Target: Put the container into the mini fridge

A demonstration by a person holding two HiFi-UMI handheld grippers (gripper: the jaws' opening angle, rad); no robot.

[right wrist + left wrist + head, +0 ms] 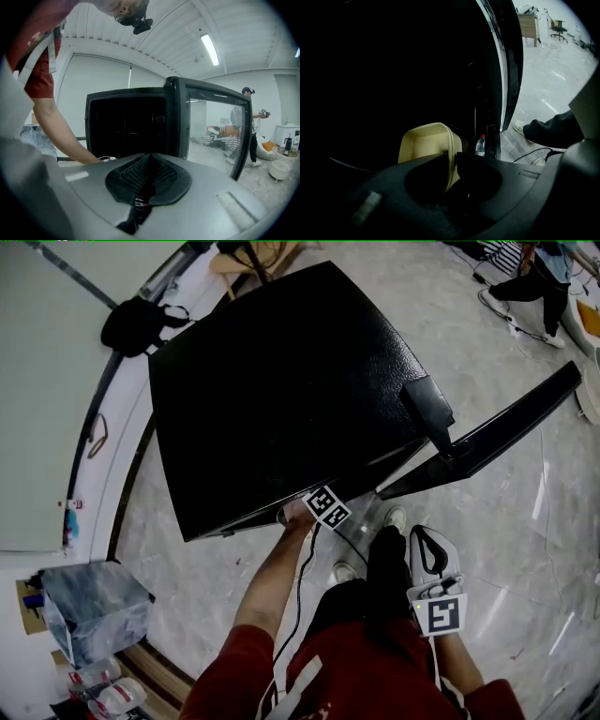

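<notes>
From above, the black mini fridge [281,381] stands with its door [487,437] swung open to the right. My left gripper reaches into the fridge under its top, so only its marker cube [327,507] shows in the head view. In the left gripper view a cream container [424,145] sits in the dark interior. Its right wall stands between the jaws of my left gripper [453,161], with a thin dark gap beside it. My right gripper [427,540] hangs by the person's legs, shut and empty [149,157], facing the fridge front.
A small water bottle [480,144] stands at the door side of the fridge. A silvery box [94,610] and a black bag [136,324] lie to the left. Another person [539,282] stands at the far right on the marble floor [525,549].
</notes>
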